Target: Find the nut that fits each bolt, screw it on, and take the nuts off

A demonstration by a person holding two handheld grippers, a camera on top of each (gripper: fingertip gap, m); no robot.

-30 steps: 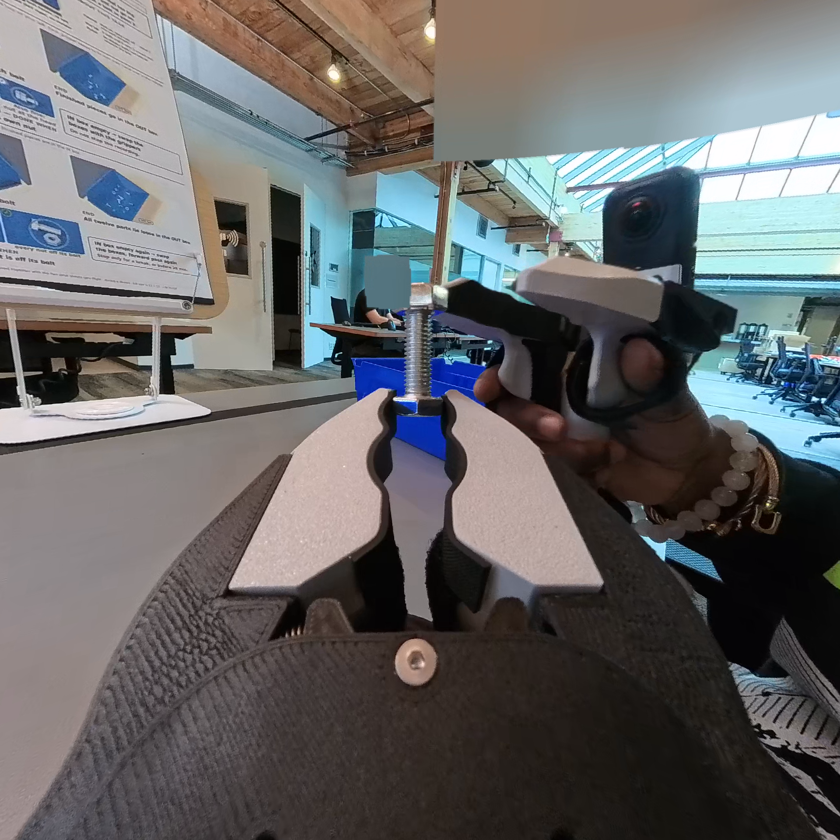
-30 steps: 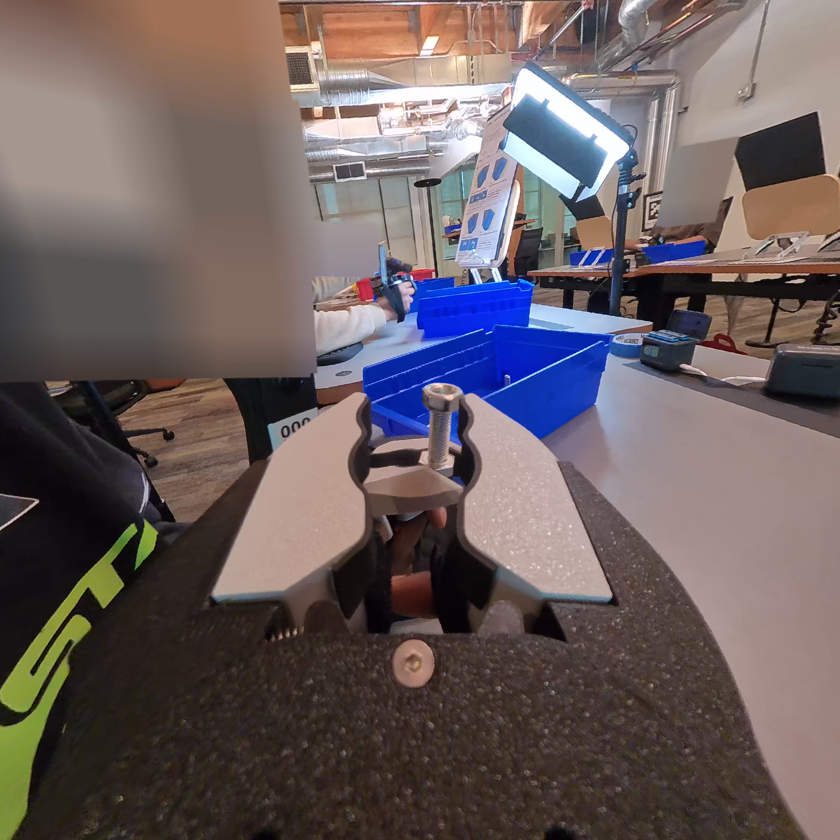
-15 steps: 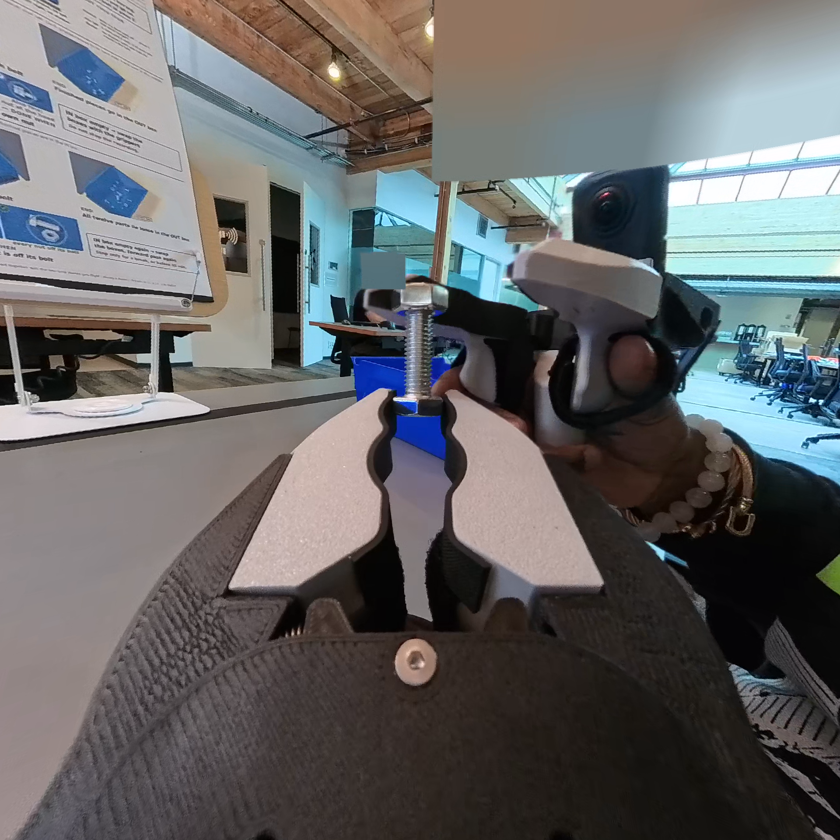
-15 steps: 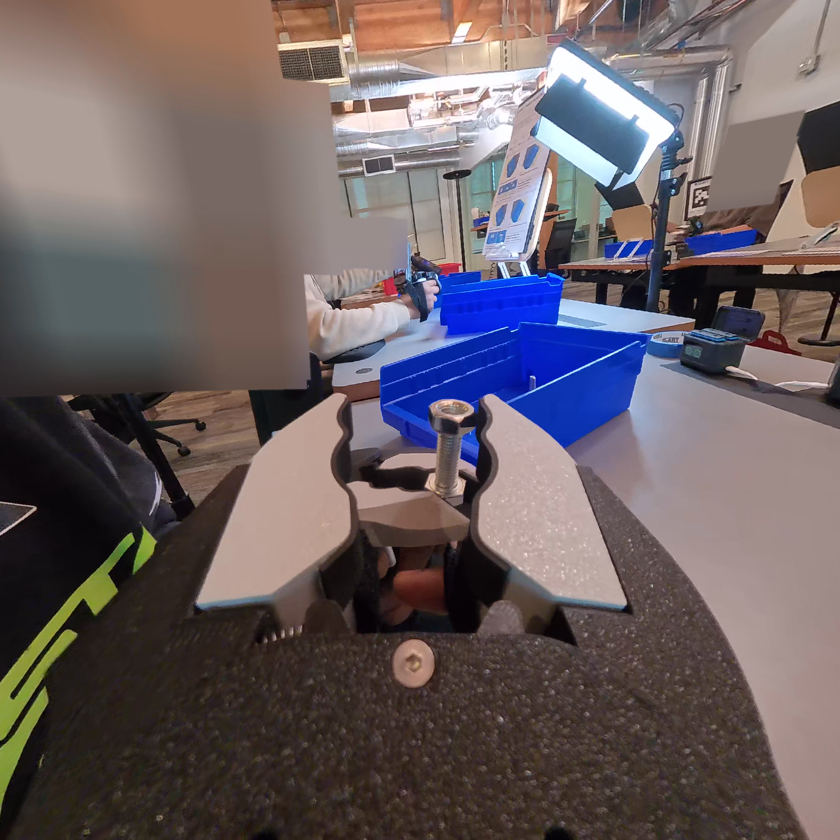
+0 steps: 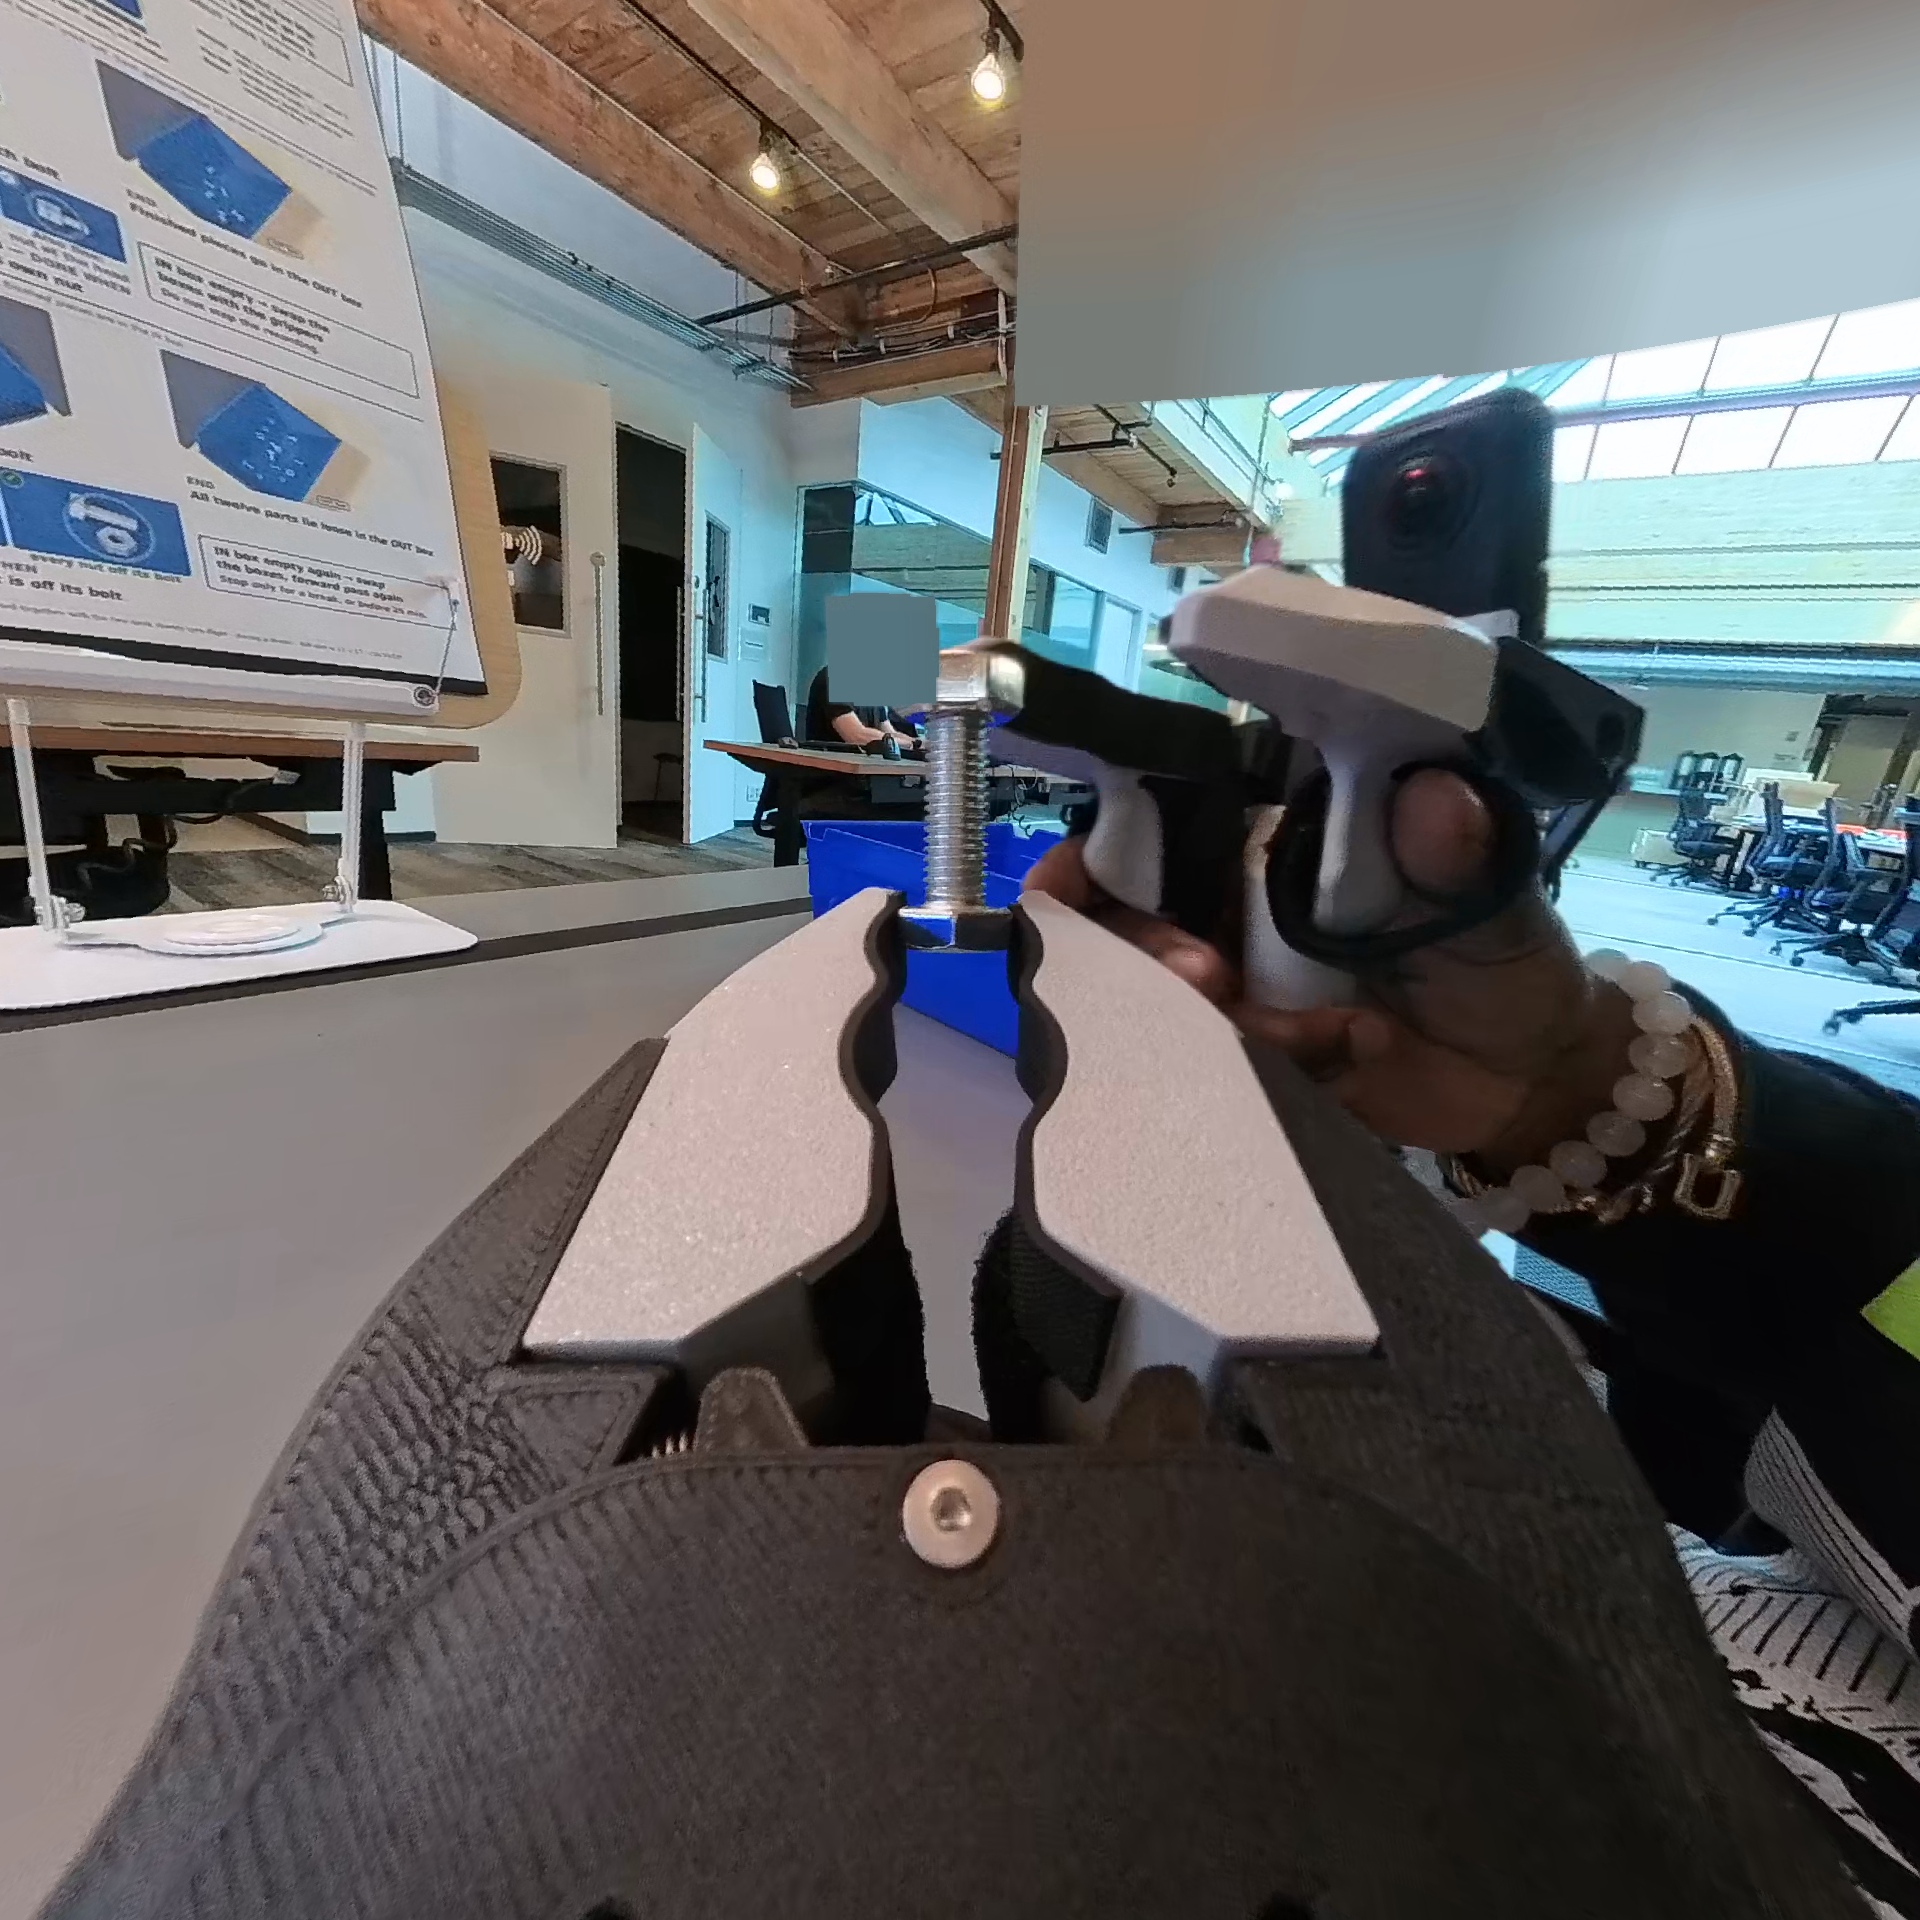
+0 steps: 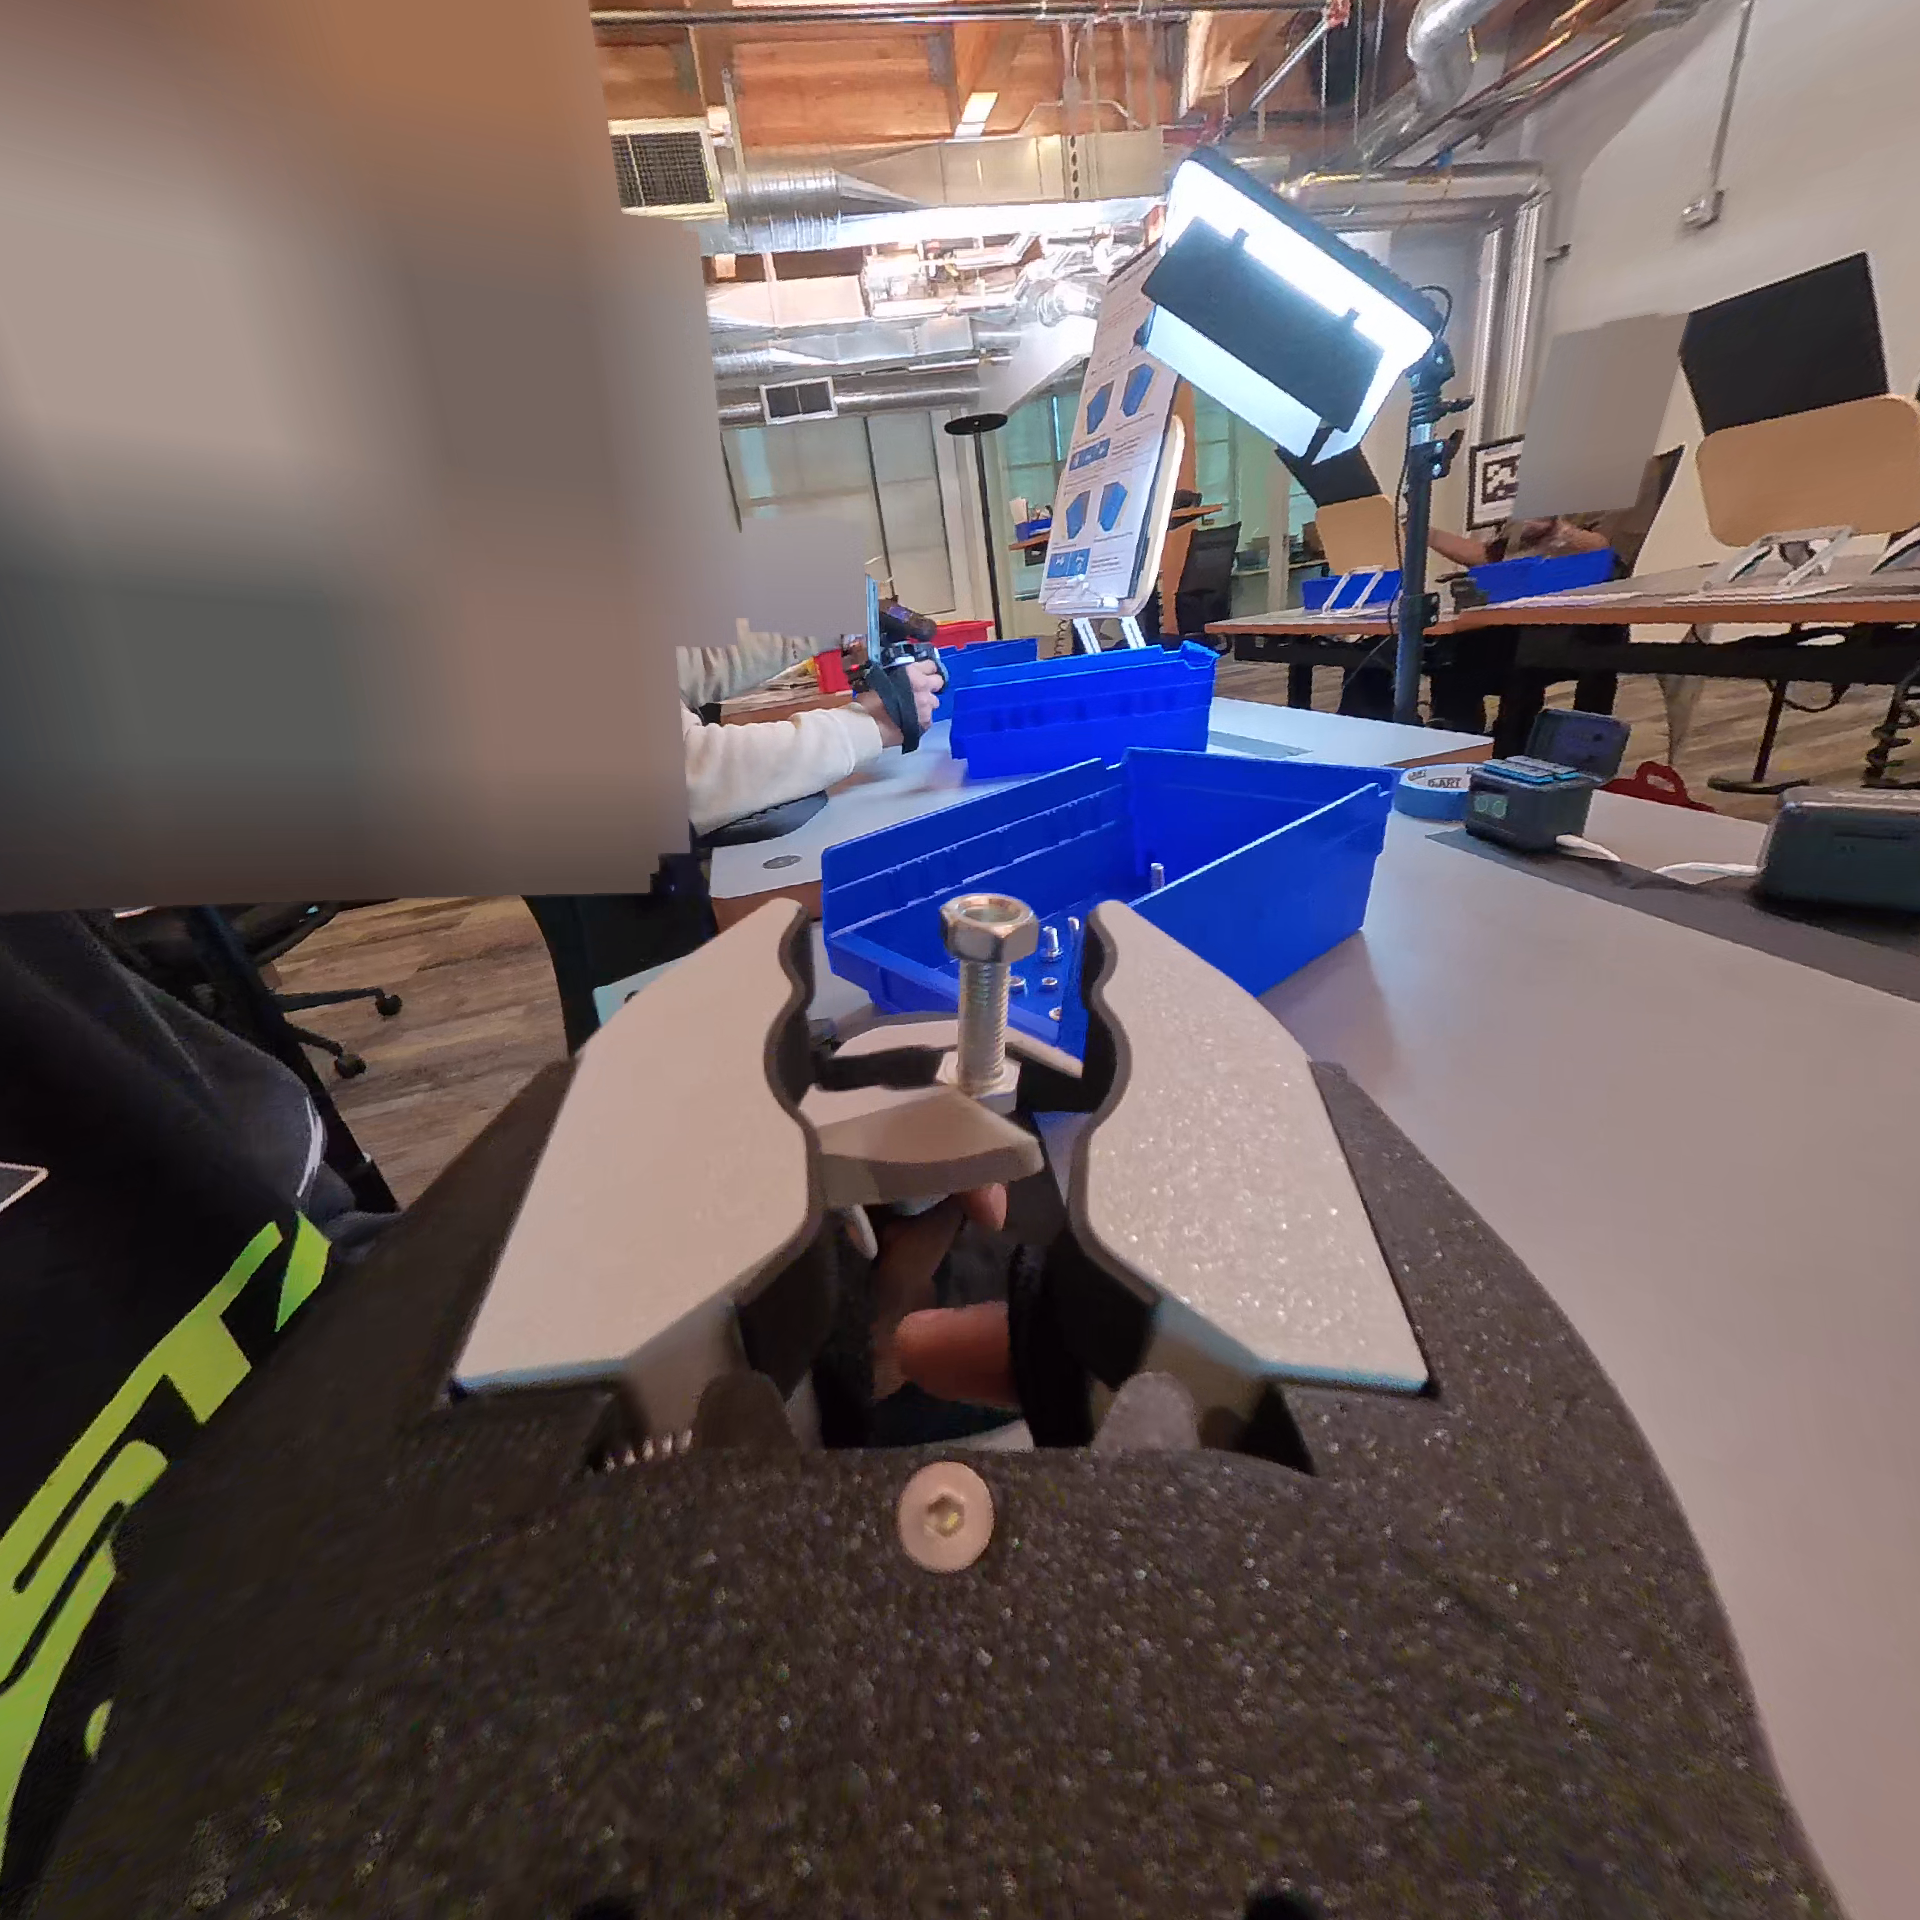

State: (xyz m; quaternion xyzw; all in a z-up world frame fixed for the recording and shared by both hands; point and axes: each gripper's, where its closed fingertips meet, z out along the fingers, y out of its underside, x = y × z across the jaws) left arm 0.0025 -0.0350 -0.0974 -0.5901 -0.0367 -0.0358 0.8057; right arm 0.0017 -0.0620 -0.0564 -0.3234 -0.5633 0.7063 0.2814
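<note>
**A:** What can't you make out from where you stand?

**B:** A large blurred patch covers the upper right of my left view and the upper left of my right view. The underside of the bolt's head is sunk between my left fingertips [image 5: 878, 940]. In the left view the nut [image 5: 971, 675] is half covered by my right gripper's dark finger, and I cannot tell there whether that finger touches it. The small pieces in the blue bin [image 6: 1247, 883] are too tiny to name.

**A:** And your left gripper?

**B:** My left gripper [image 5: 954, 935] is nearly closed, both pads pressed on the hex head of the bolt [image 5: 956, 821]. The bolt stands upright, thread rising straight up from the tips, nut at its top end.

**A:** The right one?

**B:** My right gripper [image 6: 940, 966] stands wide apart. The nut [image 6: 987, 930] sits between its tips, with clear gaps on both sides, so I hold nothing there.

**A:** Where is all this?

**B:** Above the grey table [image 6: 1558, 1195], the blue bin just beyond the bolt.
</note>
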